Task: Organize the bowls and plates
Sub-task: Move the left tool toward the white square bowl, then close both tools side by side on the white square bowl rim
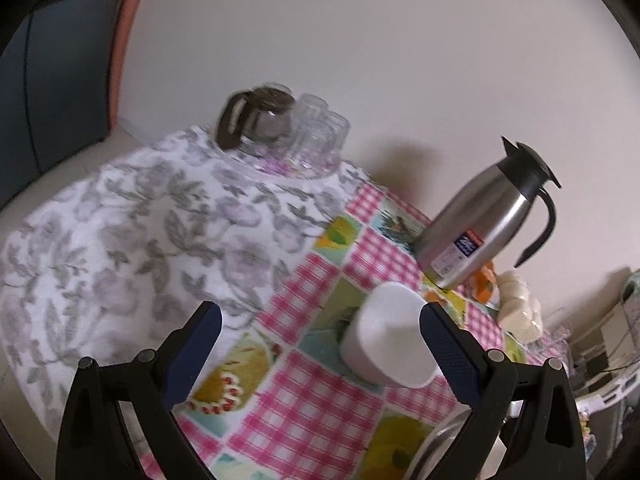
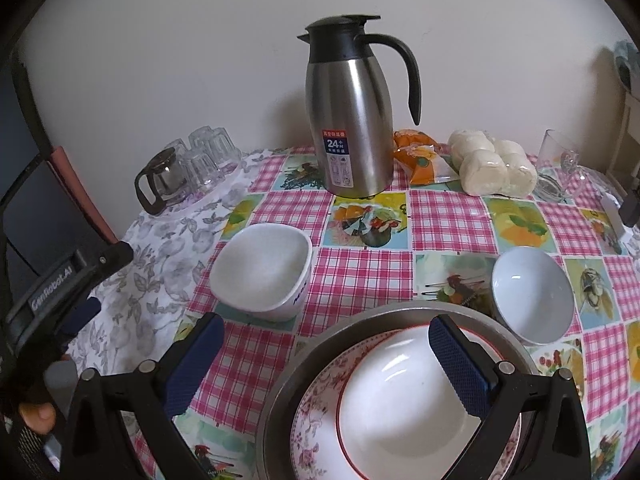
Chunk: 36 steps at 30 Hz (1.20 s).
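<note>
A square white bowl (image 2: pixel 262 268) sits on the checked tablecloth left of centre; it also shows in the left wrist view (image 1: pixel 390 340). A round pale blue bowl (image 2: pixel 532 294) sits to the right. A metal basin (image 2: pixel 288 384) at the front holds a floral plate (image 2: pixel 316 412) with a red-rimmed white bowl (image 2: pixel 400 404) in it. My right gripper (image 2: pixel 326 354) is open and empty, above the basin's left rim. My left gripper (image 1: pixel 320 344) is open and empty, left of the square bowl; its body shows in the right wrist view (image 2: pixel 68 280).
A steel thermos jug (image 2: pixel 348 120) stands at the back centre. A glass coffee pot (image 2: pixel 160 180) and upturned glasses (image 2: pixel 210 152) stand back left on a floral cloth (image 1: pixel 120 232). Buns (image 2: pixel 492 168), an orange packet (image 2: pixel 420 156) and glassware (image 2: pixel 560 164) lie back right.
</note>
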Available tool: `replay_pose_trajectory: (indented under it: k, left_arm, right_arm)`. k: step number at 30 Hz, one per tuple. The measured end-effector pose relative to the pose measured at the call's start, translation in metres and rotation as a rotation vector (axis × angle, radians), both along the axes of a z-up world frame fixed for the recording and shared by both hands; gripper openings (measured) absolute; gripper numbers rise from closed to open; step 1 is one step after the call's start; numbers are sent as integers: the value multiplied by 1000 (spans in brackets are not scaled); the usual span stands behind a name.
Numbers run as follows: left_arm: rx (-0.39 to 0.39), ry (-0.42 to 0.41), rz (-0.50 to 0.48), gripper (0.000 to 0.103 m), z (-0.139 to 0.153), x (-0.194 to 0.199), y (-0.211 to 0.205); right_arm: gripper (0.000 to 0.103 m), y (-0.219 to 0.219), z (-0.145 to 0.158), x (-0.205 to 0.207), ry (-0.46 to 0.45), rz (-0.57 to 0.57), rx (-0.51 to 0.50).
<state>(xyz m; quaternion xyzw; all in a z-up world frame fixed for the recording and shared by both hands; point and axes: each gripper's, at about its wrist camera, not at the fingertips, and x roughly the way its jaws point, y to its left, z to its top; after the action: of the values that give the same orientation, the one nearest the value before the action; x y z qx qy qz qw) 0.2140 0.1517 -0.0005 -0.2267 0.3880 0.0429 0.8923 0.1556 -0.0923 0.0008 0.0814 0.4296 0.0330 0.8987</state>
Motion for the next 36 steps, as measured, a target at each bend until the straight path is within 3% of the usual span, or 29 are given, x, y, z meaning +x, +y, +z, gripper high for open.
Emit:
replay_pose_trajectory:
  k: [8, 14, 18, 22, 25, 29, 34, 36]
  left_arm:
    - [-161, 40, -83, 99, -22, 19, -17]
    - [-92, 39, -83, 100, -28, 28, -25]
    - [-76, 78, -81, 99, -36, 39, -20]
    - [-60, 114, -33, 99, -48, 45, -12]
    - [-105, 146, -10, 99, -59, 50, -5]
    - [-75, 171, -11, 99, -68, 56, -6]
    - [-95, 202, -46, 99, -81, 62, -14]
    - [-92, 209, -62, 93, -85, 63, -18]
  right_arm:
    - [103, 2, 4, 34, 80, 16, -10]
    - [100, 1, -1, 55, 146, -1, 14]
    - [85, 0, -7, 67, 169, -12, 10]
    - [81, -1, -17, 79, 199, -13, 30]
    - [79, 3, -25, 88, 215, -14, 2]
    - [74, 8, -32, 101, 231, -26, -21]
    - [68, 15, -43, 113, 263, -18, -33]
    - [65, 20, -50, 116, 278, -10, -43]
